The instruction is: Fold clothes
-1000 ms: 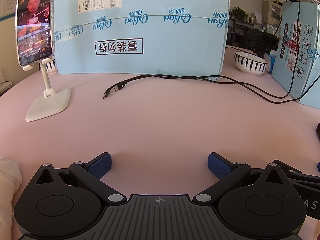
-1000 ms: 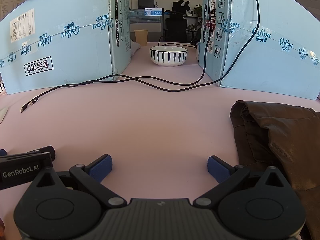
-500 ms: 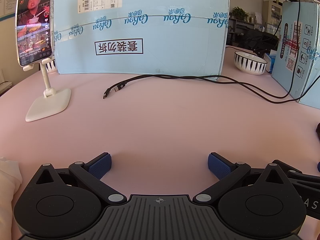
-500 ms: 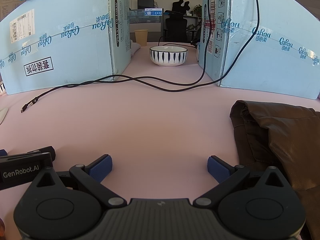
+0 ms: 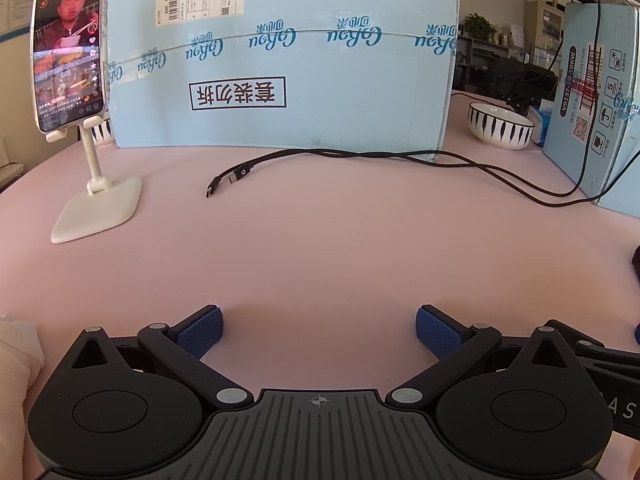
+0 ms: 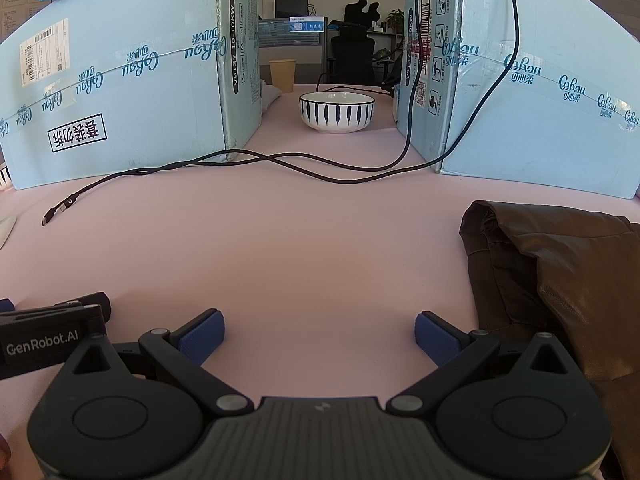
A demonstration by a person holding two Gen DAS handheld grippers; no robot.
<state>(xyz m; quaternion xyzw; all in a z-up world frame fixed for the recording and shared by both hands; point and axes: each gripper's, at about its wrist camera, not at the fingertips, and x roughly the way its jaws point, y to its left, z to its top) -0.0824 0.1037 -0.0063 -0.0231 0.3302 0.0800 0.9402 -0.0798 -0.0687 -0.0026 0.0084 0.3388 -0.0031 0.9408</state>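
Note:
A dark brown garment [image 6: 560, 280] lies crumpled on the pink table at the right of the right wrist view, next to my right gripper's right finger. A cream cloth [image 5: 16, 360] shows at the left edge of the left wrist view. My left gripper [image 5: 319, 332] is open and empty, low over bare table. My right gripper [image 6: 318, 334] is open and empty too. The left gripper's body [image 6: 48, 340] shows at the left of the right wrist view.
Two light blue cartons [image 5: 280, 60] [image 6: 520, 92] stand at the back. A black USB cable [image 5: 360, 160] runs across the table. A striped bowl [image 6: 337, 111] sits between the cartons. A phone on a white stand [image 5: 80, 120] stands at the far left.

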